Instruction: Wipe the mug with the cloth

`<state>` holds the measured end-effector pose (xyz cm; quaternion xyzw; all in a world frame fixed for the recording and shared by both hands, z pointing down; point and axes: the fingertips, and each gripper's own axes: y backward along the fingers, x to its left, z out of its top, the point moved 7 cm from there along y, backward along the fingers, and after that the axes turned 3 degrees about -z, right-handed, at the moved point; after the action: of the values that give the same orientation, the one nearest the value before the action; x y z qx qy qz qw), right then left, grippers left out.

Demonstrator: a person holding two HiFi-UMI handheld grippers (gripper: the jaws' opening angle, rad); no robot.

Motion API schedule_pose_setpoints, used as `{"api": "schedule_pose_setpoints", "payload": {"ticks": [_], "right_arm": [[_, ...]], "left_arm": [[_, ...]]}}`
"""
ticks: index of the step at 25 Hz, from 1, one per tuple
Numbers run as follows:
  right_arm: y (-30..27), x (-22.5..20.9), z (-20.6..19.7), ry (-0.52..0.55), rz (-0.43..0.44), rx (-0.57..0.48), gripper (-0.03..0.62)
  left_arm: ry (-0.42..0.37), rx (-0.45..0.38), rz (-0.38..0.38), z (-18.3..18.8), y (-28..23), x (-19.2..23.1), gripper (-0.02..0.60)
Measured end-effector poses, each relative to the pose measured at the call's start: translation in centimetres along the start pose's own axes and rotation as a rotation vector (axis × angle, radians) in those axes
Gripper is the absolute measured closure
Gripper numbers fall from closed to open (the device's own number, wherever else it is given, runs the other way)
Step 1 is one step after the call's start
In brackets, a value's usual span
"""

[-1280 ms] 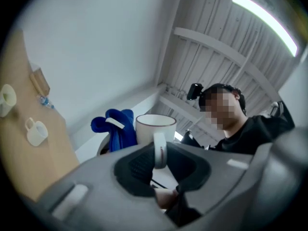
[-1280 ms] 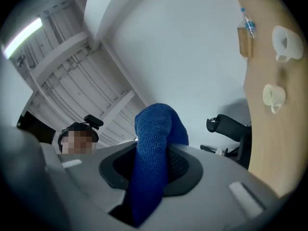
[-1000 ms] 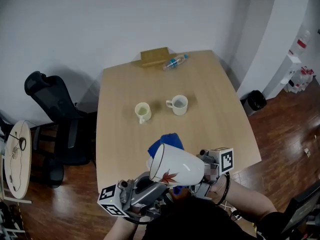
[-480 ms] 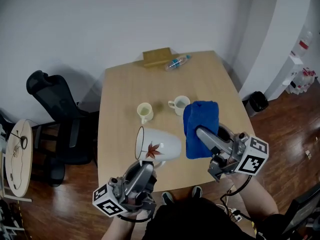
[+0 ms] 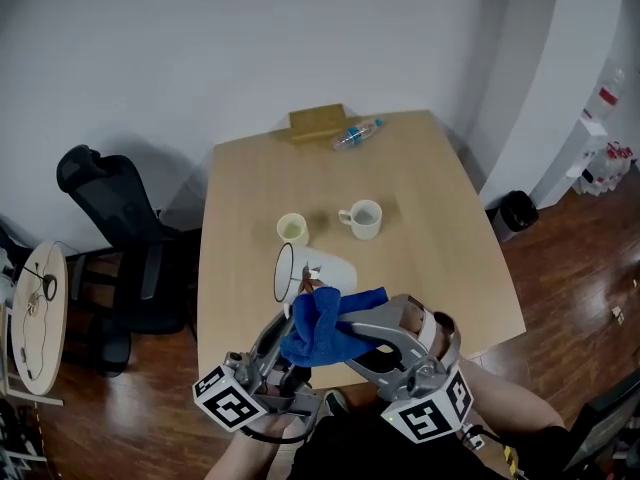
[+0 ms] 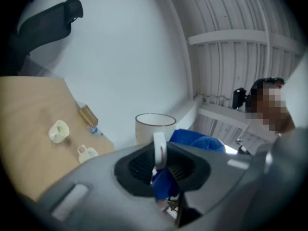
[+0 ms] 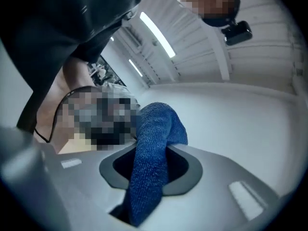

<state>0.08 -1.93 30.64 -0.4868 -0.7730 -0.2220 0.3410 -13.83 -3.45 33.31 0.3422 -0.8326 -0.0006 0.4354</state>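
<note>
In the head view a white mug with a red leaf print hangs on its side above the table's near edge, mouth to the left. My left gripper is shut on the mug's handle, which shows between its jaws in the left gripper view with the mug beyond. My right gripper is shut on a blue cloth, which is bunched against the mug's lower side. In the right gripper view the cloth stands up out of the jaws.
Two small cups stand mid-table. A plastic bottle and a wooden box lie at the far edge. A black office chair and a round stool are left of the table, a black bin right.
The two grippers parted, the mug going left and the cloth lifting to the right. Then the right gripper swung down and left, and the cloth now lies against the mug.
</note>
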Motion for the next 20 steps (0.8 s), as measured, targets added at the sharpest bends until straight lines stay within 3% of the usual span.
{"api": "schedule_pose_setpoints", "payload": {"ticks": [2, 6, 7, 10, 13, 17, 20], "right_arm": [[0.0, -0.2, -0.2, -0.017, -0.016, -0.003, 0.485], [0.6, -3.0, -0.7, -0.234, -0.022, -0.022, 0.485], [0.9, -3.7, -1.2, -0.341, -0.017, -0.015, 0.485], [1.3, -6.4, -3.3, -0.807, -0.028, -0.057, 0.485], [1.1, -8.8, -6.0, -1.065, 0.025, -0.188, 0.485], [1.4, -8.7, -9.7, -1.454, 0.160, -0.296, 0.485], [1.4, -7.2, -11.1, -1.779, 0.289, -0.455, 0.485]], "left_arm": [[0.011, 0.007, -0.007, -0.3, 0.1, -0.1, 0.520], [0.017, 0.005, -0.026, -0.3, 0.6, -0.4, 0.520], [0.022, 0.002, -0.035, -0.1, 0.7, -0.5, 0.520], [0.027, 0.006, -0.073, 0.1, 0.9, -0.9, 0.520], [0.025, 0.036, -0.115, 0.0, 1.1, -1.4, 0.520], [0.035, 0.071, -0.205, -0.9, 1.3, -2.8, 0.518], [0.100, 0.065, -0.316, -1.4, 1.3, -3.8, 0.518]]}}
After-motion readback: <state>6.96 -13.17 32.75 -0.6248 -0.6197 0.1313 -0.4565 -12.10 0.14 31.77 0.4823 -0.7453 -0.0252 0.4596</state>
